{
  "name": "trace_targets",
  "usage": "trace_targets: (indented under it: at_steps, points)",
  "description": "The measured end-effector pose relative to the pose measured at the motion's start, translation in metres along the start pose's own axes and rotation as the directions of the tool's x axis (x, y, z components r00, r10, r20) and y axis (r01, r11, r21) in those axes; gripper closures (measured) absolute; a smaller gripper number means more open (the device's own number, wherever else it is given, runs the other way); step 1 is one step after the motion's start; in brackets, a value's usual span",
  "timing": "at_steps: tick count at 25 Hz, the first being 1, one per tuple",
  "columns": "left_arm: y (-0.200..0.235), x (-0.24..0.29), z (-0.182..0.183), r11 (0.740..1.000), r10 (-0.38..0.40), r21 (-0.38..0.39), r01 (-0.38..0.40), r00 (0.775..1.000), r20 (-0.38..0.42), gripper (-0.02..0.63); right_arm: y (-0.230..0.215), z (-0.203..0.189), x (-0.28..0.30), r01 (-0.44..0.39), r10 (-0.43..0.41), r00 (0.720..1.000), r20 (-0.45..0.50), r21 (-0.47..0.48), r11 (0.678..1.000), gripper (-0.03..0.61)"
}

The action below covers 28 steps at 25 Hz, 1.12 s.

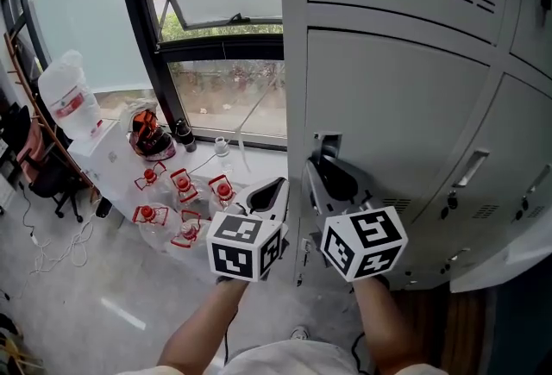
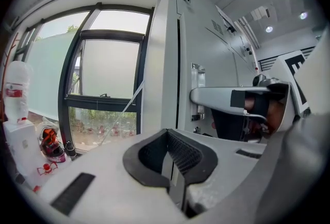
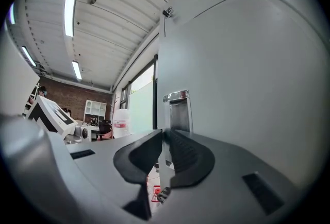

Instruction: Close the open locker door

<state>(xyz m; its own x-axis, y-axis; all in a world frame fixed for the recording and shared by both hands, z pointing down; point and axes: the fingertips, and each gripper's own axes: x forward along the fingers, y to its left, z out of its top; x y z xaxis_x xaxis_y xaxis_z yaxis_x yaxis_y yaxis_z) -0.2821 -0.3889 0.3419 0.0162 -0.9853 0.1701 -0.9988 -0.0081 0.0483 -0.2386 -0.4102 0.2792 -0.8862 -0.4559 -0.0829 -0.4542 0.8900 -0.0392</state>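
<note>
The grey locker door [image 1: 392, 115] stands slightly ajar at the left end of the locker bank, with a metal handle recess [image 1: 328, 146] by its free edge. In the right gripper view the door [image 3: 247, 73] fills the right side, and its thin edge below the handle recess [image 3: 179, 110] runs between the black pads. My right gripper [image 3: 165, 141] is shut on that edge; the head view shows the right gripper [image 1: 323, 168] at the door's left edge. My left gripper [image 1: 274, 187] hangs beside it, shut and empty. The left gripper [image 2: 169, 152] points at the locker side, with the right gripper [image 2: 206, 97] to its right.
More closed locker doors [image 1: 509, 149] continue to the right. A black-framed window [image 1: 216, 46] is on the left. On the floor below it lie several clear bottles with red caps [image 1: 183, 201], a helmet [image 1: 148, 134] and a large water jug [image 1: 67, 97].
</note>
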Motion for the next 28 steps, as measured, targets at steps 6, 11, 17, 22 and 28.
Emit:
trace_targets:
  at_steps: [6, 11, 17, 22, 28]
  points:
    - [0.005, 0.01, 0.006, 1.0, -0.005, 0.0, 0.005, 1.0, 0.02, 0.607, -0.005, -0.001, 0.007, 0.034, -0.034, 0.999, 0.008, -0.006, 0.999, 0.537]
    - [0.009, 0.012, 0.012, 0.999, -0.048, 0.001, 0.048, 0.998, 0.041, 0.607, -0.009, -0.002, 0.014, 0.072, -0.072, 0.997, 0.006, -0.01, 0.997, 0.537]
    - [0.014, 0.013, 0.014, 0.991, -0.136, 0.013, 0.136, 0.99, 0.029, 0.607, -0.013, -0.001, 0.019, 0.124, -0.124, 0.992, -0.006, -0.013, 0.992, 0.535]
    - [0.021, 0.01, 0.011, 0.98, -0.198, 0.02, 0.198, 0.98, 0.015, 0.607, -0.012, -0.002, 0.022, 0.145, -0.145, 0.989, -0.015, -0.028, 0.989, 0.535]
    - [0.016, 0.005, 0.008, 0.963, -0.268, 0.026, 0.268, 0.963, 0.007, 0.607, -0.014, -0.001, 0.019, 0.226, -0.226, 0.974, 0.002, -0.06, 0.972, 0.513]
